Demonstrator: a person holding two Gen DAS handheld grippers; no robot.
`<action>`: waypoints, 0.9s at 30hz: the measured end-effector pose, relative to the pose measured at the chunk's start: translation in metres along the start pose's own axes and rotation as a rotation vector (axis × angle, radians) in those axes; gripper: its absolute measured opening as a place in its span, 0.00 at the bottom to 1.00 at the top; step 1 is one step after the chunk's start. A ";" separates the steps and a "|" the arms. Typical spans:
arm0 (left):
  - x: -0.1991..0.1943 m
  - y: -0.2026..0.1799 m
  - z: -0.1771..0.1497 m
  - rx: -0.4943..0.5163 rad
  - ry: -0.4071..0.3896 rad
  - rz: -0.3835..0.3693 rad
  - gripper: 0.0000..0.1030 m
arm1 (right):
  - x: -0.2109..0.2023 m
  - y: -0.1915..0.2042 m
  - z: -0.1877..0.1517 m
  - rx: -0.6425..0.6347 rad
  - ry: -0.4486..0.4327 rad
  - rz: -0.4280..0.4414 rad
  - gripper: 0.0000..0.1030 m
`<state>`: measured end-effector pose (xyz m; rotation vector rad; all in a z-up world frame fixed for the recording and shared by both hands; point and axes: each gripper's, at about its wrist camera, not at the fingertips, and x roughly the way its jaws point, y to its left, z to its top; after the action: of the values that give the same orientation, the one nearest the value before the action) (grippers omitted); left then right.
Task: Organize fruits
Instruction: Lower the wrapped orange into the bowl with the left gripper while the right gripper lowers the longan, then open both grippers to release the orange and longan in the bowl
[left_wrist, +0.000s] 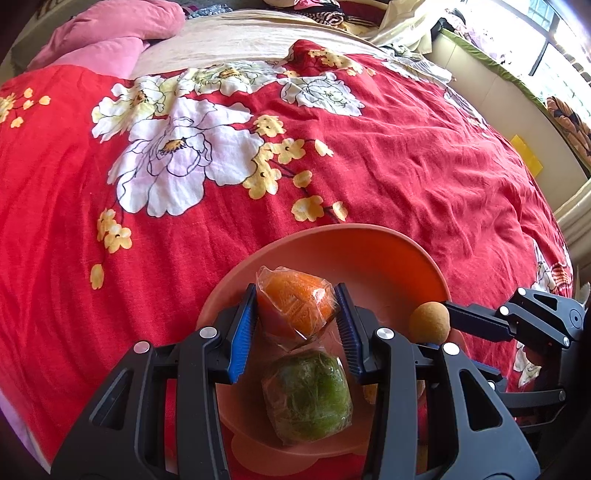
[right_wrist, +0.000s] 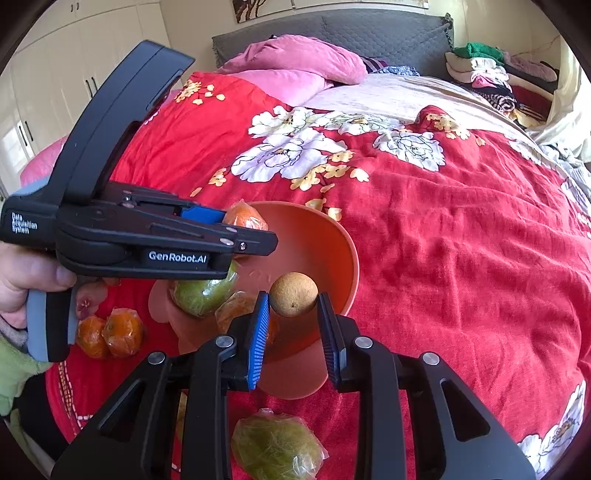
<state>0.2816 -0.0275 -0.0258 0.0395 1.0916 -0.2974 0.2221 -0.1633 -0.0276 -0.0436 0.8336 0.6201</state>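
Red floral bedspread (left_wrist: 406, 166) is covering the whole bed, with pink pillows (right_wrist: 295, 62) sitting up by the grey headboard (right_wrist: 369, 26) and a pile of clothes (right_wrist: 491, 70) lying at the far corner. An orange plastic bowl (left_wrist: 369, 254) is resting on the spread near the camera. The left gripper (left_wrist: 297, 321) is hanging over the bowl, its blue pads pinching a plastic-wrapped orange (left_wrist: 295, 302), and a wrapped green fruit (left_wrist: 308, 398) is lying in the bowl right below it. The right gripper (right_wrist: 293, 325) is squeezing a small round brown fruit (right_wrist: 293, 294) just over the bowl's rim. Outside the bowl, two more wrapped oranges (right_wrist: 109, 334) are sitting on the spread beside the person's left hand (right_wrist: 26, 280), and another wrapped green fruit (right_wrist: 277, 448) is lying on the spread under the right gripper.
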 end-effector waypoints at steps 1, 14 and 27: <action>0.001 0.000 0.000 0.000 0.002 0.001 0.32 | 0.000 0.000 0.000 0.002 -0.001 0.000 0.25; 0.003 -0.004 -0.002 -0.003 0.002 0.007 0.33 | -0.014 -0.003 -0.005 0.043 -0.050 -0.019 0.36; -0.002 -0.008 -0.003 -0.004 -0.011 0.007 0.39 | -0.030 -0.014 -0.008 0.093 -0.090 -0.047 0.50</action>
<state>0.2761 -0.0338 -0.0244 0.0382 1.0805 -0.2885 0.2088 -0.1916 -0.0144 0.0494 0.7710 0.5347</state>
